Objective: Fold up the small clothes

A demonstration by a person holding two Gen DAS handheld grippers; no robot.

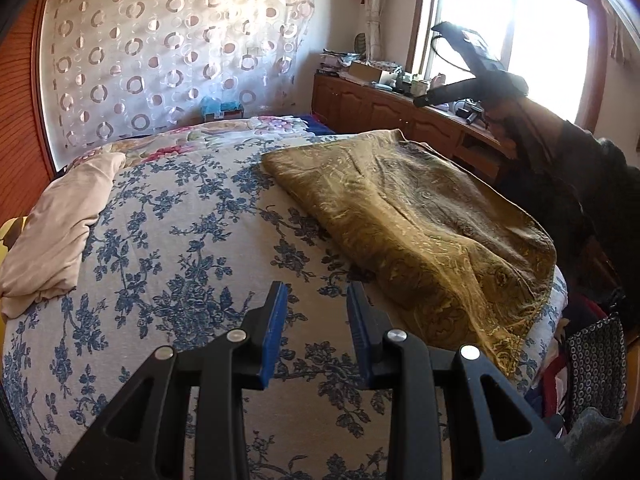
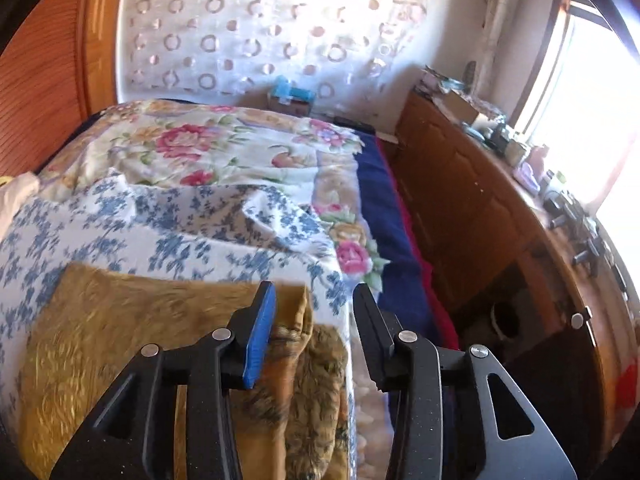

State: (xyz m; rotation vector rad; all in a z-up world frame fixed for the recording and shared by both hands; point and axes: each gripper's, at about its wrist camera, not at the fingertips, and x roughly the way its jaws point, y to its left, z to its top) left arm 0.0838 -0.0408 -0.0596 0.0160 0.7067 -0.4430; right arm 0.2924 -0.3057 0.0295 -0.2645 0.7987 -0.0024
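A mustard-gold patterned cloth (image 1: pixel 420 216) lies folded on the right side of the bed, over a blue-flowered sheet (image 1: pixel 192 216). My left gripper (image 1: pixel 318 292) is open and empty, hovering above the sheet just left of the cloth's near corner. The right gripper (image 1: pixel 444 60) shows in the left wrist view, raised high above the cloth's far edge. In the right wrist view the right gripper (image 2: pixel 314 292) is open and empty above the cloth's (image 2: pixel 120 340) far right corner at the bed's edge.
A crumpled beige garment (image 1: pixel 64 224) lies at the bed's left. A pink-flowered quilt (image 2: pixel 208 148) covers the far end. A wooden cabinet (image 2: pixel 500 216) with clutter on top runs along the right under a bright window. Bags (image 1: pixel 596 364) sit by the bed's right side.
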